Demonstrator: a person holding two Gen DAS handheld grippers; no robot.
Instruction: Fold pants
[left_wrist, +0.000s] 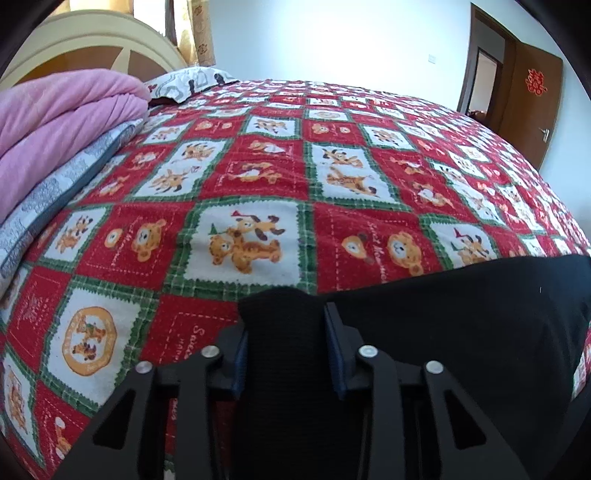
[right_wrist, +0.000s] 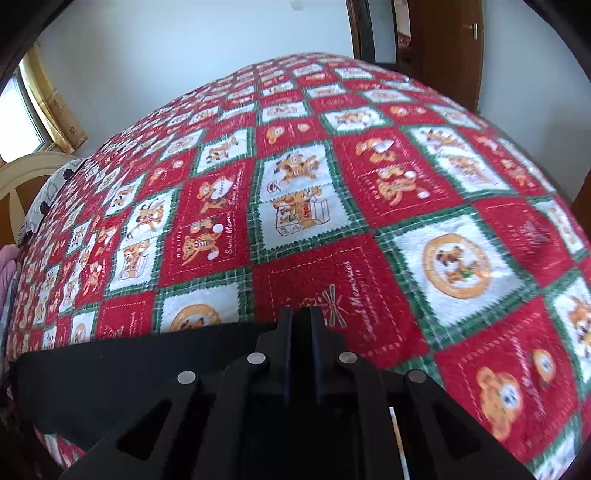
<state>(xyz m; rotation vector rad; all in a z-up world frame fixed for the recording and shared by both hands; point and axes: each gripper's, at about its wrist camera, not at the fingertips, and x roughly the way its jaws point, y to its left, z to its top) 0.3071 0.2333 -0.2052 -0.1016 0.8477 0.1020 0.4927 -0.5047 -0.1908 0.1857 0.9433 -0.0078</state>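
Clearly the pants (left_wrist: 461, 314), black and limp, lie at the near edge of the bed (left_wrist: 258, 177), stretched between the 2 grippers with their far edge running roughly straight across the quilt. The left gripper (left_wrist: 286, 332) has a thick bunch of the cloth clamped between its blue pads (left_wrist: 338, 358), and the fabric runs off to its right. The right gripper (right_wrist: 300, 332) has its fingers drawn narrow on a thin bit of the same dark cloth, which spreads away to its left (right_wrist: 129, 365).

As I judge it, this is the carrying part of a fold, the held edge being taken across the quilt. To do it well, both grips should stay firm and move together at 1 height, so the edge between them is taut and level. Slack in the middle would leave a crease. The bunch in the left pads is bulky, so a slow pull suits it. Set the edge down square before letting go.

Beyond, a pink blanket (left_wrist: 62, 122) is piled at the bed's left edge near the headboard (left_wrist: 92, 37), with a pillow (left_wrist: 184, 83) at the far left corner.
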